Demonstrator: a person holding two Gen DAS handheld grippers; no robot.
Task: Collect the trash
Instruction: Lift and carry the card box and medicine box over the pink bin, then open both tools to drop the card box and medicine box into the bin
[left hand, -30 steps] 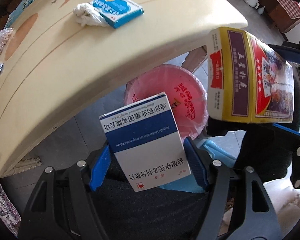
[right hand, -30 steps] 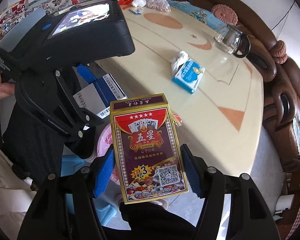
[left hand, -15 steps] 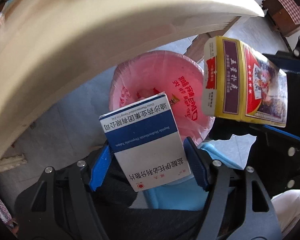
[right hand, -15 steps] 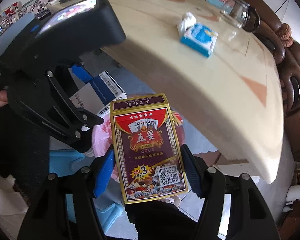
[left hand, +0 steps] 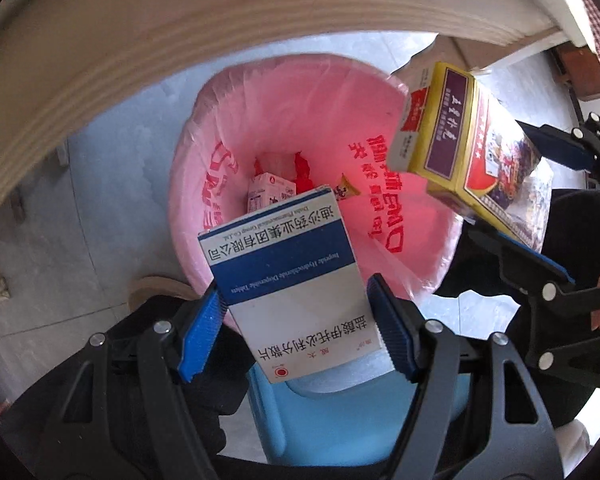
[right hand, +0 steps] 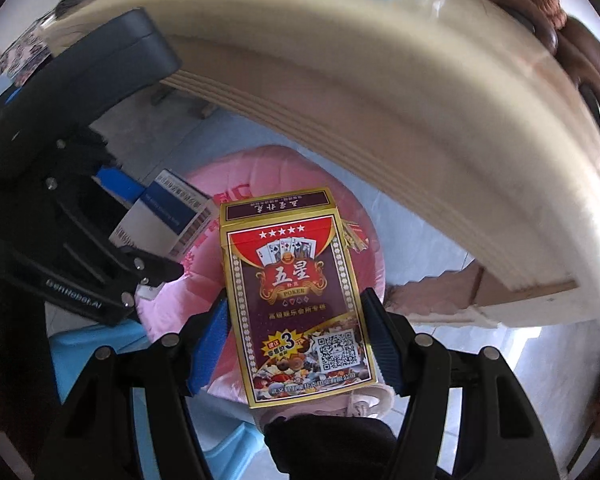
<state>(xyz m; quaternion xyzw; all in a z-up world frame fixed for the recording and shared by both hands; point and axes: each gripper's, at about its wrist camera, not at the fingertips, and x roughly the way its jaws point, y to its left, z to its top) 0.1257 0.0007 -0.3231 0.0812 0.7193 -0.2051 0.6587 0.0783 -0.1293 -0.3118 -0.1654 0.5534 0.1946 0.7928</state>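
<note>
The worktop (left hand: 180, 40) arcs across the top of both views; its edge overhangs the floor, and nothing on it matters for the coming release.

Below it, at frame centre in the left wrist view, stands the pink-lined trash bin (left hand: 380, 92). Its mouth faces up toward both grippers, and some trash already lies at the bottom.

Your right gripper (right hand: 296, 344) is clamped on the playing-card box (right hand: 294, 292). The box's long axis runs along the fingers and points down at the bin, which fills the frame centre behind it. In the left wrist view this box hangs at the upper right, over the bin's right rim.

Your left gripper (left hand: 296, 328) is clamped on the blue-and-white medicine box (left hand: 288, 280), long axis likewise along the fingers. Its far end overlaps the bin mouth near the lower rim.

Judgement: both boxes appear to sit over the opening. The medicine box looks more centred, so the left hand seems better placed to release first.
</note>
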